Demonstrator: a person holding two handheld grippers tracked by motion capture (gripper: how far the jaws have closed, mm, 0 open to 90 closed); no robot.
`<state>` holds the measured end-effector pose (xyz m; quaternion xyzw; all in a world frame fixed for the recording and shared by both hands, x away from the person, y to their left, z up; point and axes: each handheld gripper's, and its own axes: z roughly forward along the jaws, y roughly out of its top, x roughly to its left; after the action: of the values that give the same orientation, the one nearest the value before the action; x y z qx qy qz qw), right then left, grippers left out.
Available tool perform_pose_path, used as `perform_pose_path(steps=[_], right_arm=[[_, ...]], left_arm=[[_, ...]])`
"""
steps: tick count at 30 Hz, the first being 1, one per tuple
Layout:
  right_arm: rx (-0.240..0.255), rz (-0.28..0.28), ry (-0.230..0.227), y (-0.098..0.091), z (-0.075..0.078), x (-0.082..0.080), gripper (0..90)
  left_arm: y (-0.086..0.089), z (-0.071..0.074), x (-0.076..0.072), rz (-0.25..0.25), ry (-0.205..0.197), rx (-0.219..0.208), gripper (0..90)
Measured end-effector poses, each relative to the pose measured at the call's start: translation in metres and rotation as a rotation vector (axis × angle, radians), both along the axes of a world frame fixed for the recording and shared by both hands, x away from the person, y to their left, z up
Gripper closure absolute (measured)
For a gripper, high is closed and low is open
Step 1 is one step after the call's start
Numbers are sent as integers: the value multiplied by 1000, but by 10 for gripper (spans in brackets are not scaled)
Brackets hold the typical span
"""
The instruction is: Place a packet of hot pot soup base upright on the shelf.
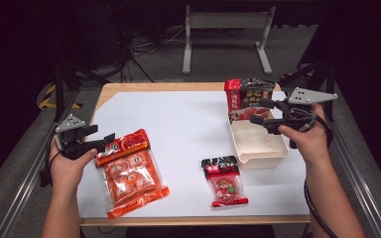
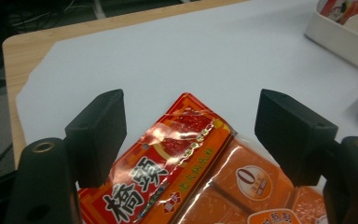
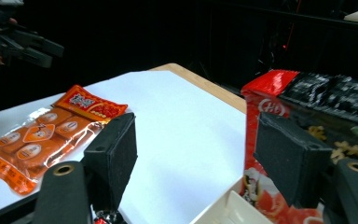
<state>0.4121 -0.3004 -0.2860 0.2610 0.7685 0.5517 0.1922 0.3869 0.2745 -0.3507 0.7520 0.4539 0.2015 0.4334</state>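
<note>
Your bench [image 1: 188,124] is covered with a white sheet, wooden edge showing along the far and near sides. Biggest thing on it is the orange snack pack [image 1: 131,171], lying flat at the near left with its printed header pointing away from you. Over on the right there's the white tray [image 1: 258,146], and a red and black packet [image 1: 248,99] stands leaning in its far end. A smaller red and black packet [image 1: 224,181] lies flat near the front edge, just left of the tray and well apart from the orange one. Your left gripper [image 1: 104,140] sits right at the header end of the orange pack; in the left gripper view its jaws are spread wide on either side of the header [image 2: 186,140], not pressing on it, so nothing's grabbed there. Your right gripper [image 1: 258,111] is up over the far end of the tray, right by the standing packet, and in the right gripper view the jaws are wide apart too, one on the near side of that packet [image 3: 307,102] and nothing clamped between them.
</note>
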Motion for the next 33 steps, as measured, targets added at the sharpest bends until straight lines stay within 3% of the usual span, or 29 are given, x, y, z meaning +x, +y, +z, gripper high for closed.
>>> perform_pose_path(steps=[6, 8, 16, 25, 29, 33], right_arm=[[16, 3, 14, 4, -18, -6, 298], [-9, -5, 18, 5, -20, -4, 292], [-15, -26, 20, 3, -25, -5, 287], [-34, -26, 20, 4, -30, -7, 284], [-36, -26, 25, 4, -33, -8, 283], [-39, -23, 29, 5, -35, -8, 283]], left_arm=[[5, -3, 1, 24, 6, 24, 264], [7, -4, 2, 26, 9, 31, 263], [17, -10, 4, 63, 10, 42, 262], [31, -21, 9, 91, 15, 17, 277], [38, -31, 12, 109, 10, 5, 287], [44, -41, 16, 113, 29, -8, 287]])
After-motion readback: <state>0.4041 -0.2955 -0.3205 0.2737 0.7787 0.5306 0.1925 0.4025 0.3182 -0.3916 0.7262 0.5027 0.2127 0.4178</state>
